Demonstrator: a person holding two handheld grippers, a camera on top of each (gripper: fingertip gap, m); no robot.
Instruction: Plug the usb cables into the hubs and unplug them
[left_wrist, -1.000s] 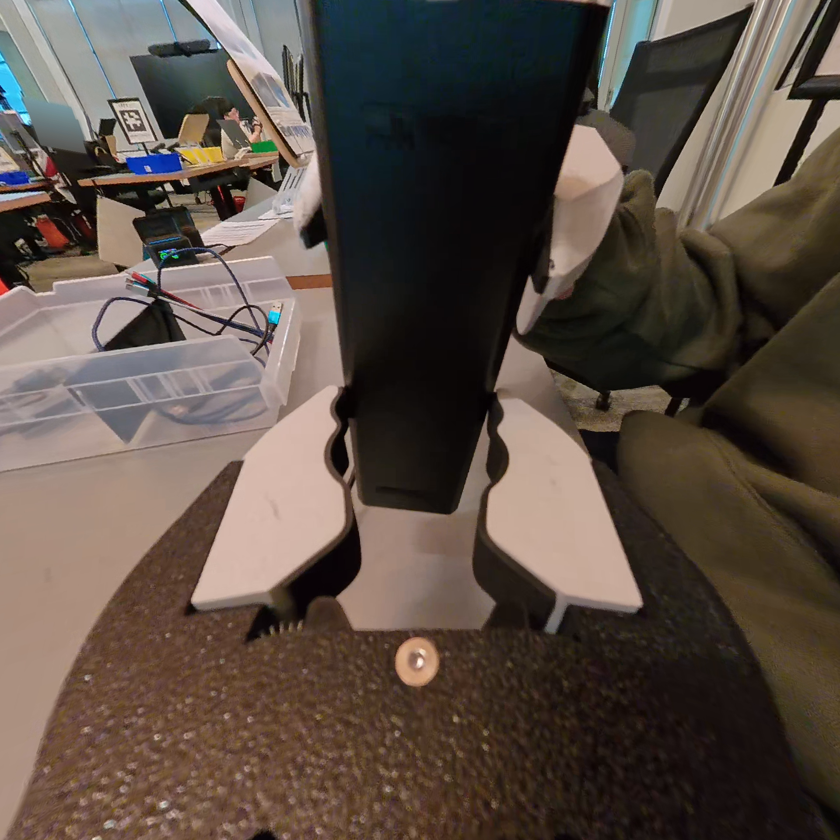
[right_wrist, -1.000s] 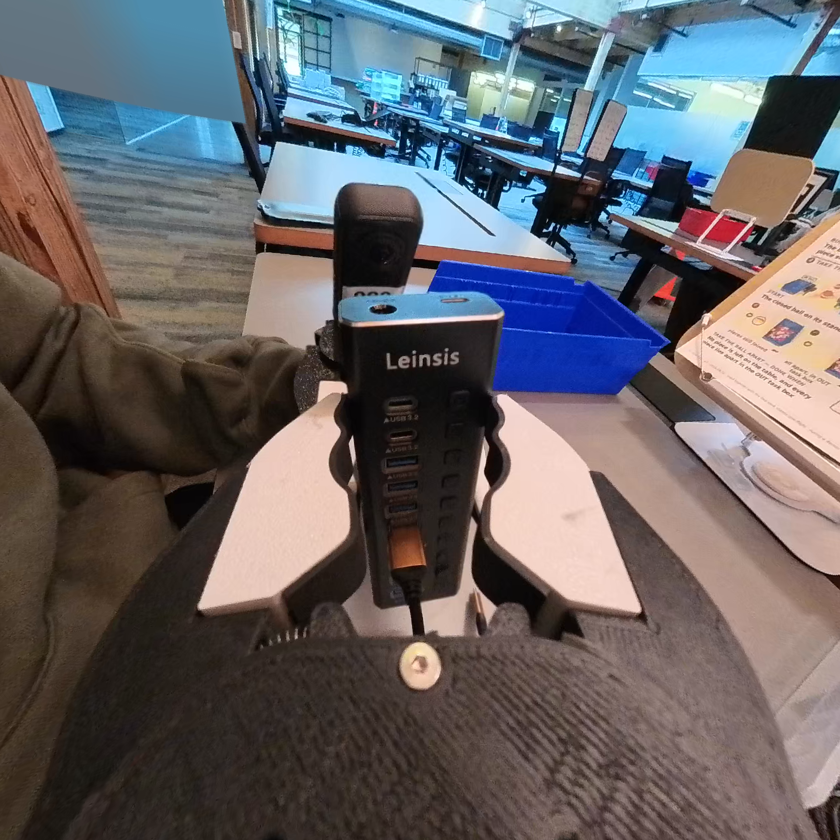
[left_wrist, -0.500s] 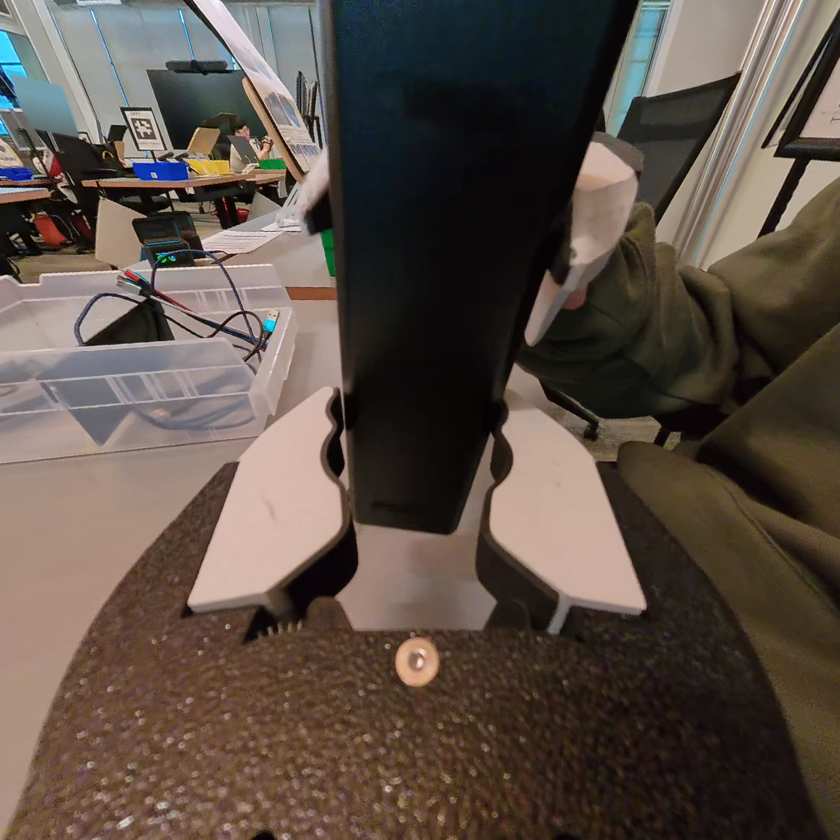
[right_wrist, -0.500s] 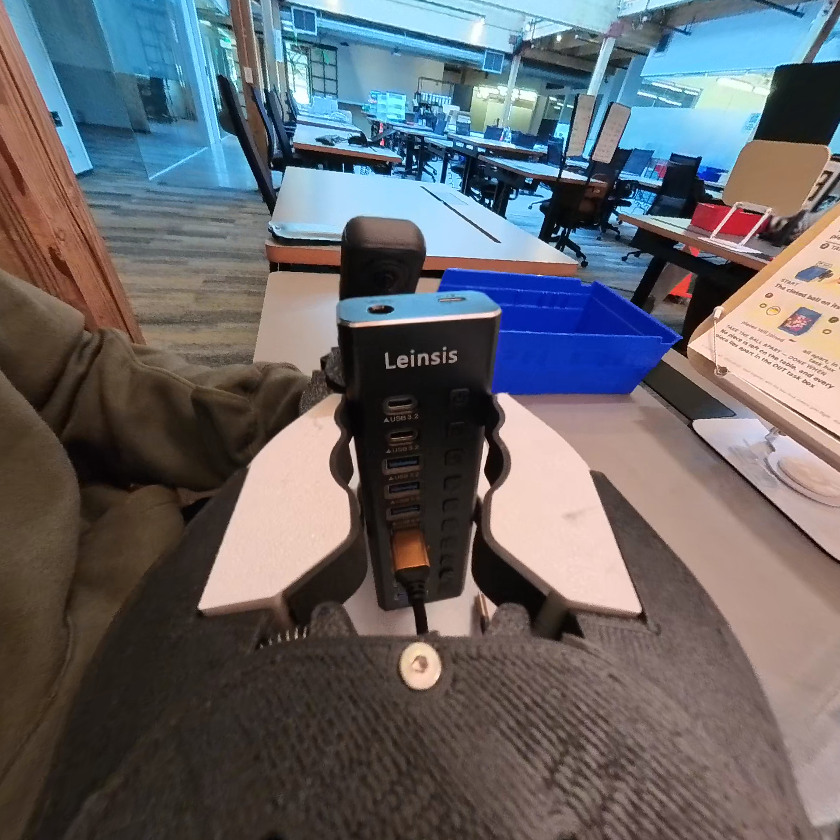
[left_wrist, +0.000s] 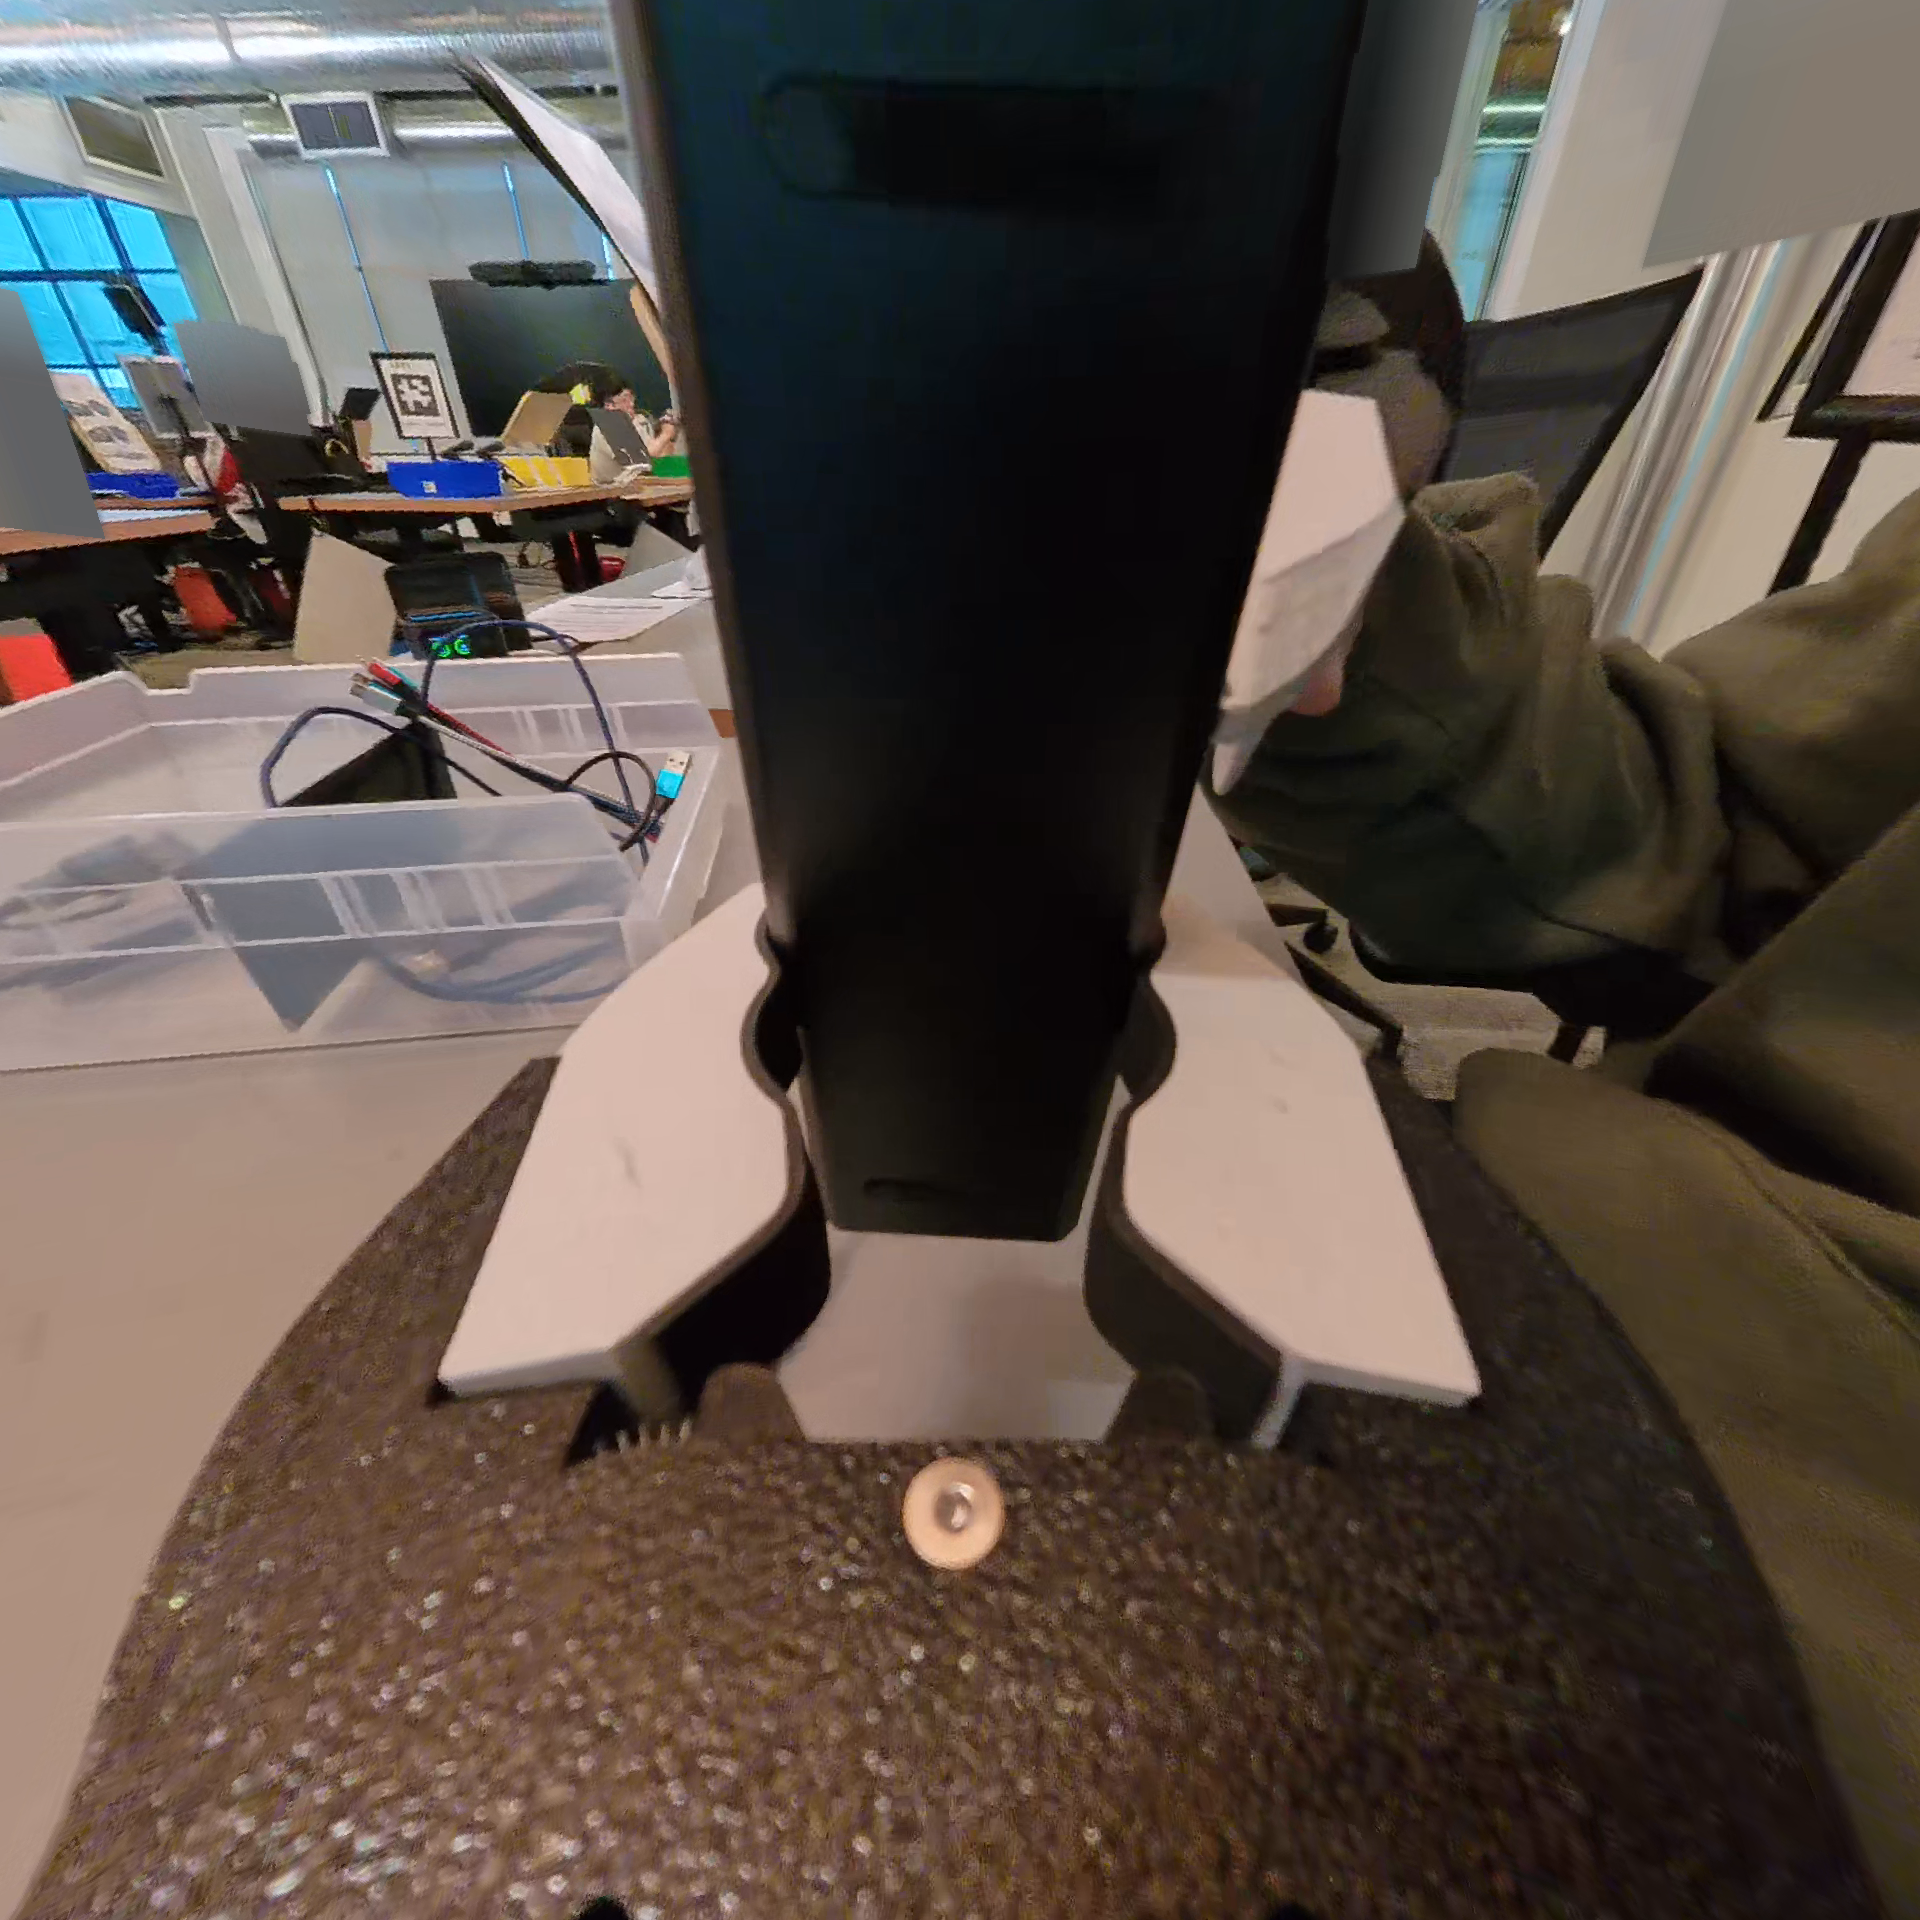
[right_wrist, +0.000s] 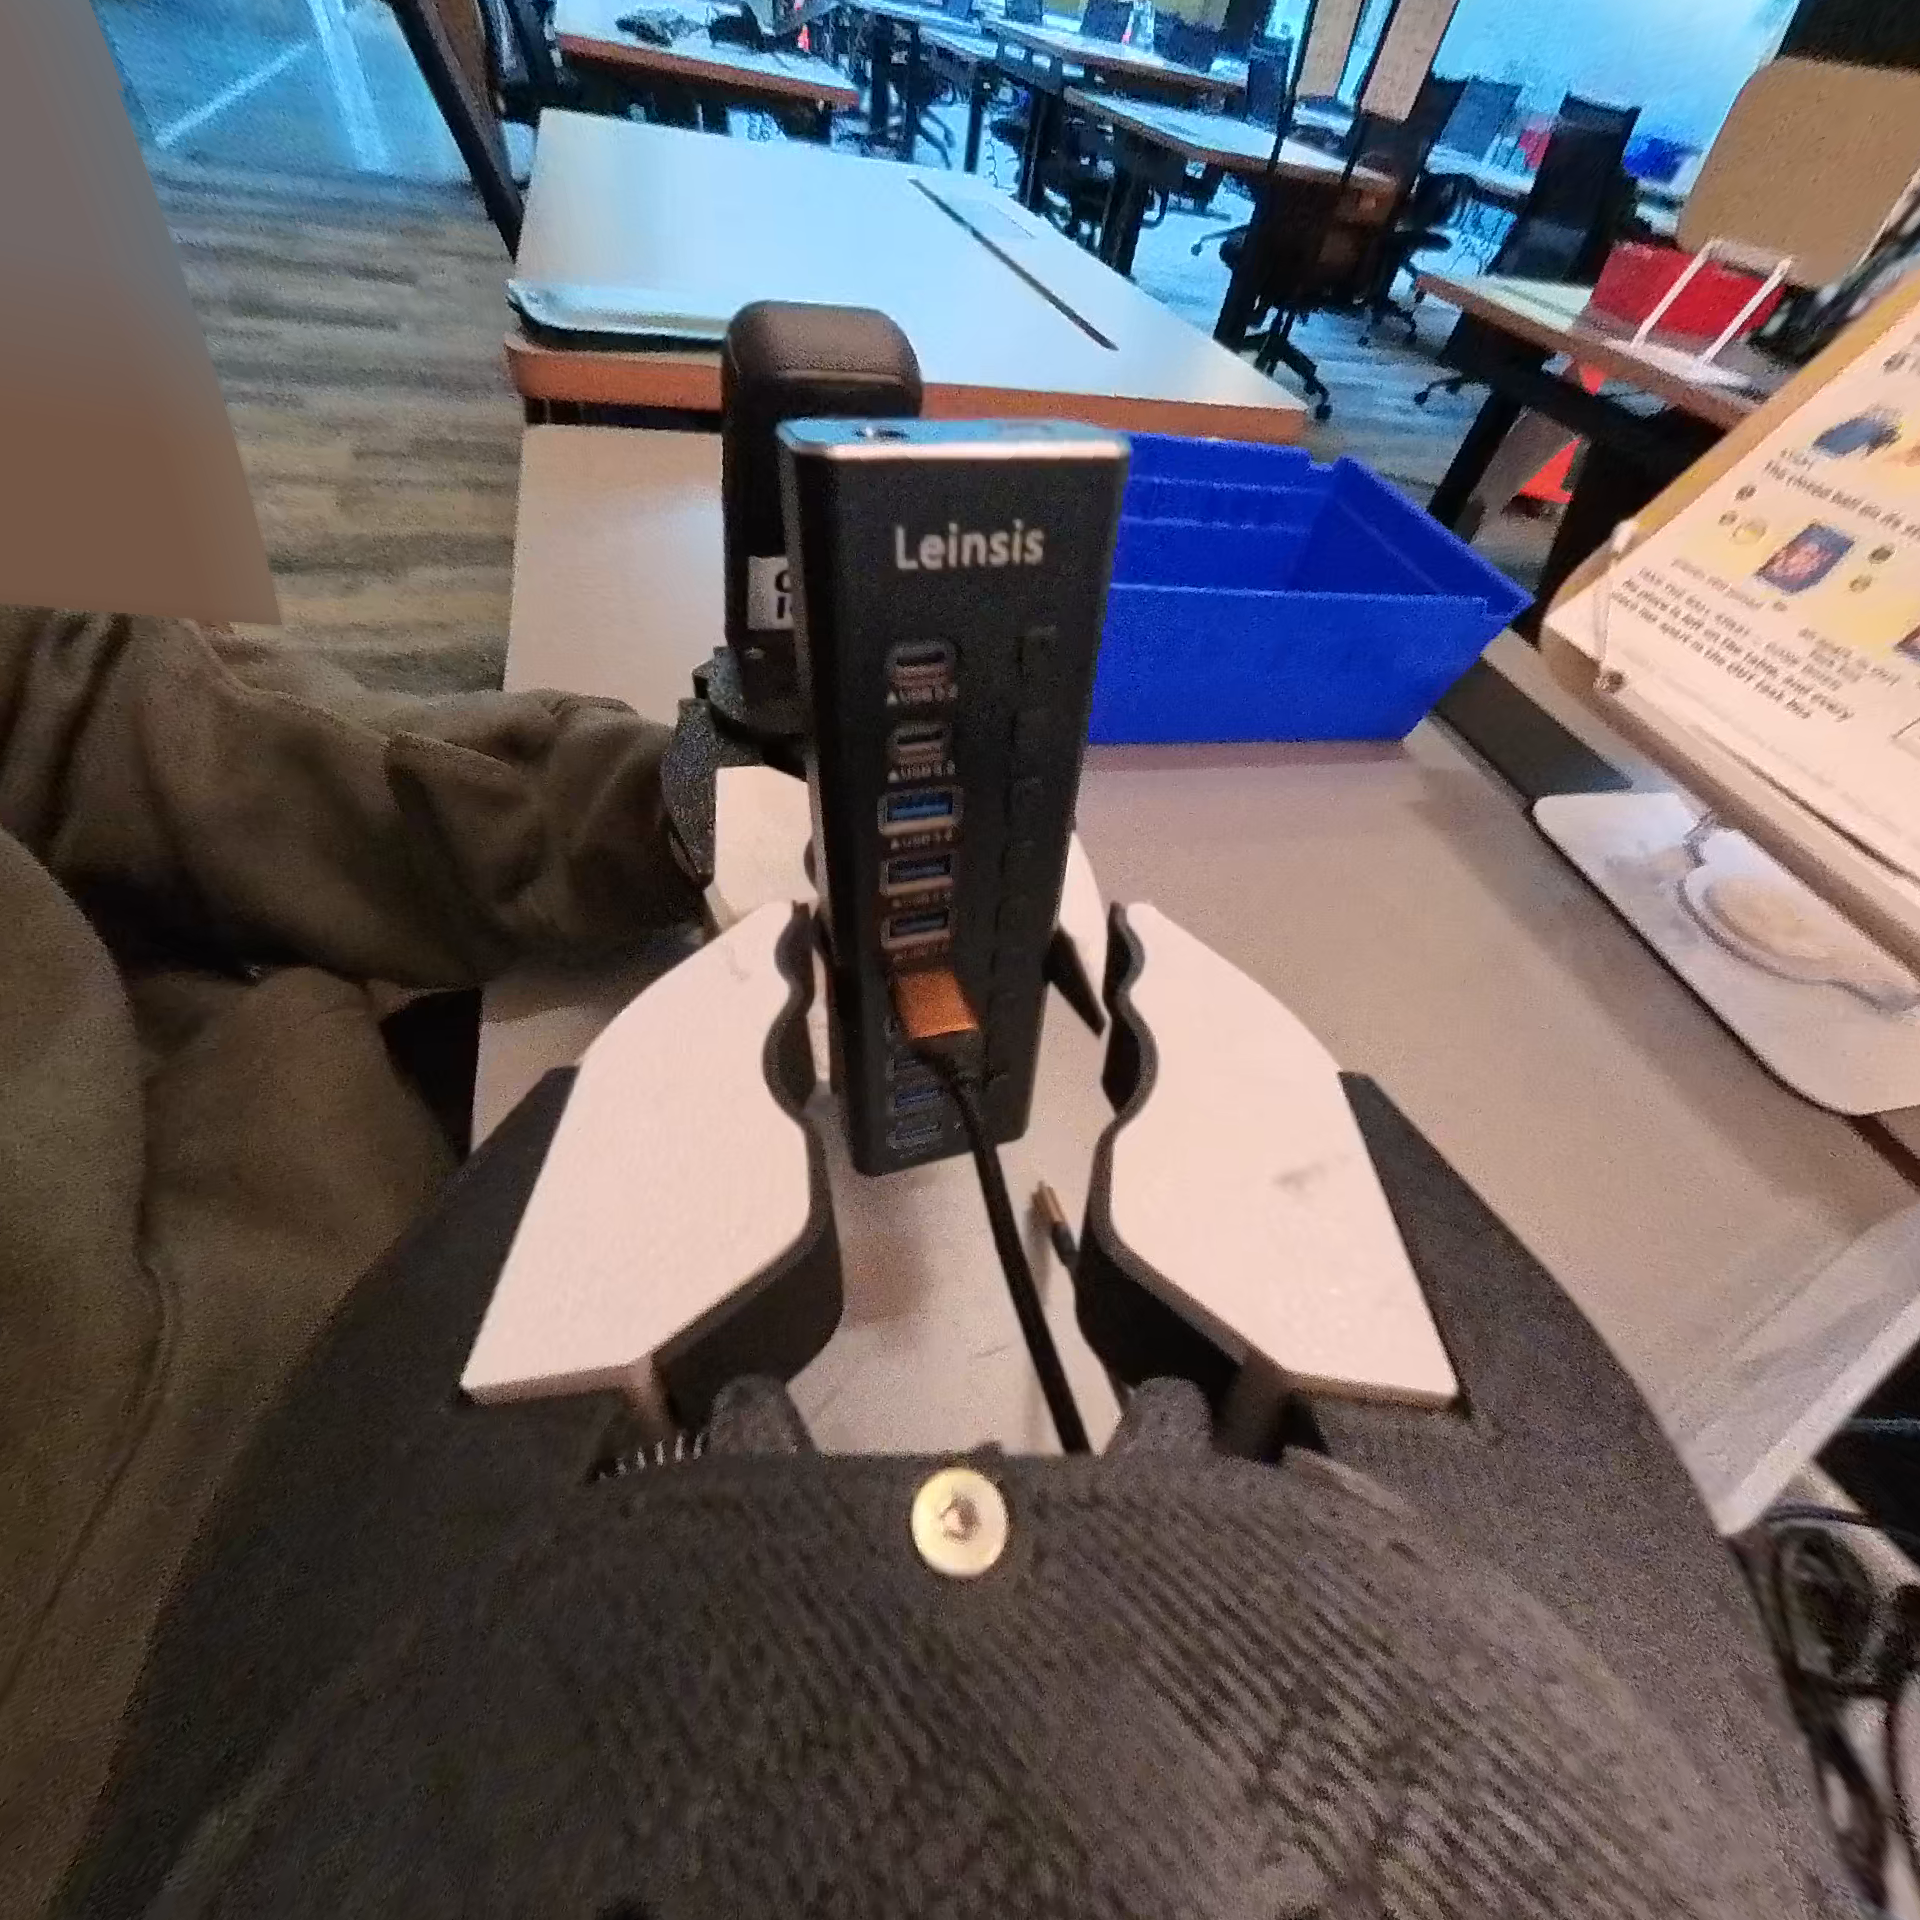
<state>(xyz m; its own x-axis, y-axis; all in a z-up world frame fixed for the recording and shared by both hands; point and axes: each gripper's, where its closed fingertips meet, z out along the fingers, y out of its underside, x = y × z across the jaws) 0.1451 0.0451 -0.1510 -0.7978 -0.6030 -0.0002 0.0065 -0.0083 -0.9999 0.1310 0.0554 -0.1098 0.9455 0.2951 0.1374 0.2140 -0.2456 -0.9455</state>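
Observation:
A black USB hub stands upright in my left gripper, which is shut on its lower end; this view shows the hub's plain back. In the right wrist view the hub's port side faces me, with an orange USB plug in a lower port and its black cable trailing down between my fingers. My right gripper is open, its fingers standing off both sides of the hub. The cable's loose end hangs by the right finger. One white finger of the right gripper shows behind the hub.
A clear plastic bin with several loose USB cables sits on the table to the left. A blue bin stands behind the hub and an instruction board on a stand at the right. Olive sleeves flank the hub. The gap from one gripper's tips to the other's is roughly 4 centimetres.
My right gripper has opened off the hub and drawn back a little, so the hub looks farther away. The left gripper keeps its hold and has tilted upward.

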